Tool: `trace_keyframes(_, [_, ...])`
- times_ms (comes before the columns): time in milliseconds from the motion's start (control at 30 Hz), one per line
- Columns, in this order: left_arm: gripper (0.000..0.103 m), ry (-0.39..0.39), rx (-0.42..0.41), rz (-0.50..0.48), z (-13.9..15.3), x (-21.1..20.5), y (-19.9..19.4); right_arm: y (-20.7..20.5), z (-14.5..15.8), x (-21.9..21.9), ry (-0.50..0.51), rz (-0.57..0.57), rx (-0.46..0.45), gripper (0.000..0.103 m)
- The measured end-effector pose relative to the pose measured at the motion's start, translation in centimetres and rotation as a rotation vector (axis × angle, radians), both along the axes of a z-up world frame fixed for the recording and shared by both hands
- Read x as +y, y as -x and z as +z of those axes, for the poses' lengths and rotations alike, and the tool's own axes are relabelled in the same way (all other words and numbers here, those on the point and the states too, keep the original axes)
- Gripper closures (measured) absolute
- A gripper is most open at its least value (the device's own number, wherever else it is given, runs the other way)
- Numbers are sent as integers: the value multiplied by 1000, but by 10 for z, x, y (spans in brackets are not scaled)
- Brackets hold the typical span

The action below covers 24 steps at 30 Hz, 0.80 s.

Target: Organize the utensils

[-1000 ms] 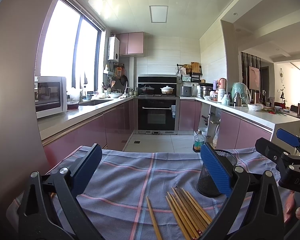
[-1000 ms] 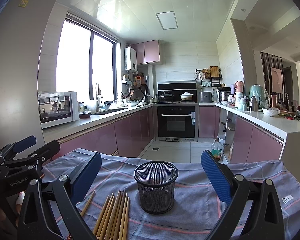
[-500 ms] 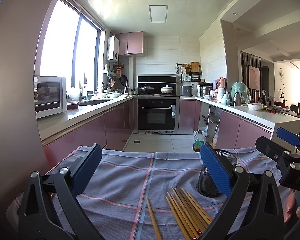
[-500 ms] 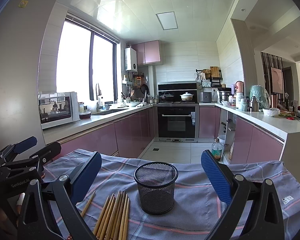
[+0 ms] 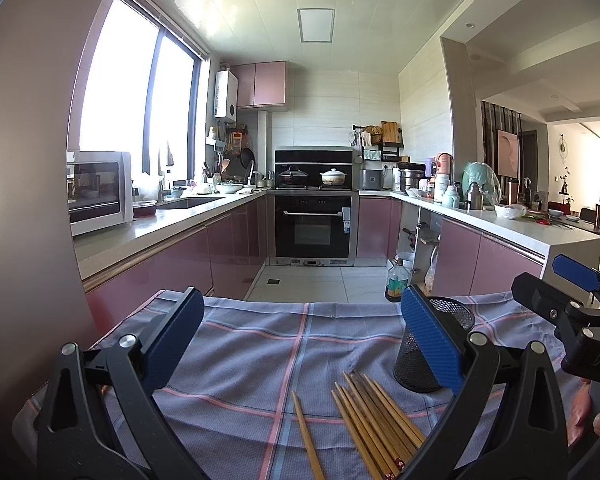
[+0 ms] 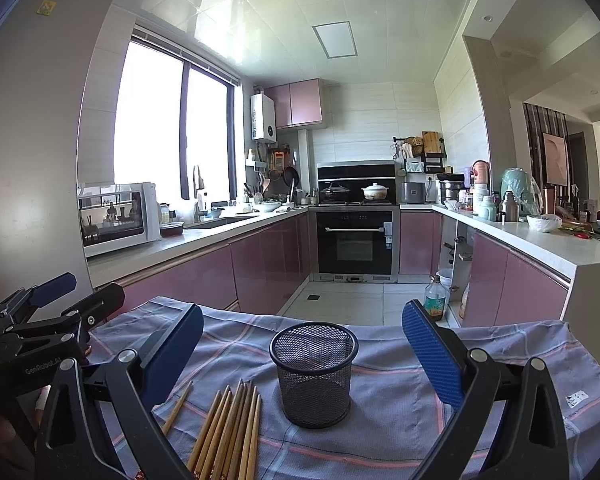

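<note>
Several wooden chopsticks [image 5: 374,424] lie in a bundle on the checked cloth [image 5: 260,344], with one single chopstick [image 5: 307,436] apart on their left. A black mesh holder [image 5: 428,344] stands upright and empty to their right. In the right wrist view the holder [image 6: 314,372] is centred, the chopsticks [image 6: 230,428] at its left. My left gripper [image 5: 300,340] is open and empty above the cloth. My right gripper [image 6: 302,352] is open and empty, in front of the holder.
The cloth-covered table ends at a far edge [image 5: 300,304]; beyond is a kitchen floor with an oil bottle [image 5: 396,280]. Pink cabinets and counters [image 6: 204,248] run along both sides, and an oven [image 6: 354,244] stands at the back. A sticker [image 6: 576,398] lies on the cloth at right.
</note>
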<state>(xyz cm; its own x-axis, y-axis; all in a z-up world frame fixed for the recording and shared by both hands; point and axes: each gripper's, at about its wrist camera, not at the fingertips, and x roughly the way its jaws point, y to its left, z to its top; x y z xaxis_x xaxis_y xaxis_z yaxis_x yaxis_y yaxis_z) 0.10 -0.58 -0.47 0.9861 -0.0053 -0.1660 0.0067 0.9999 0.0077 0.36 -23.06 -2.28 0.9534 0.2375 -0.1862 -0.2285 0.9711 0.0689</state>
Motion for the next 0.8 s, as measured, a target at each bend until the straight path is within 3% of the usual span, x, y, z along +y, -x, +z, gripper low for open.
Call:
trace_keyframes(167, [6,-19,30,1,-9,0,0,-1,-7,6,17,63,43,7])
trace_keyframes(333, [6,-62,151,7,-30,7,-13,-6,-23,24,86,186,159,13])
trace_keyframes(433, [6,-81,241,8,-46,14,-23,-16,-40,40,137,280,279,28])
trace_keyframes(500, [9,-94,311,-1,-57,18,-30,-22,-52,48,176,295,343,46])
trace_keyframes(533, [12,-98,342,-6,-62,19,-33,-26,-56,50,182,304,374,49])
trace_keyframes(600, [16,-111,390,-12,-73,21,-38,-33,-65,50,188,299,431,63])
trace_keyframes(800, [28,-116,523,-79,-102,17,-58,-58,-90,50,190,280,583,81])
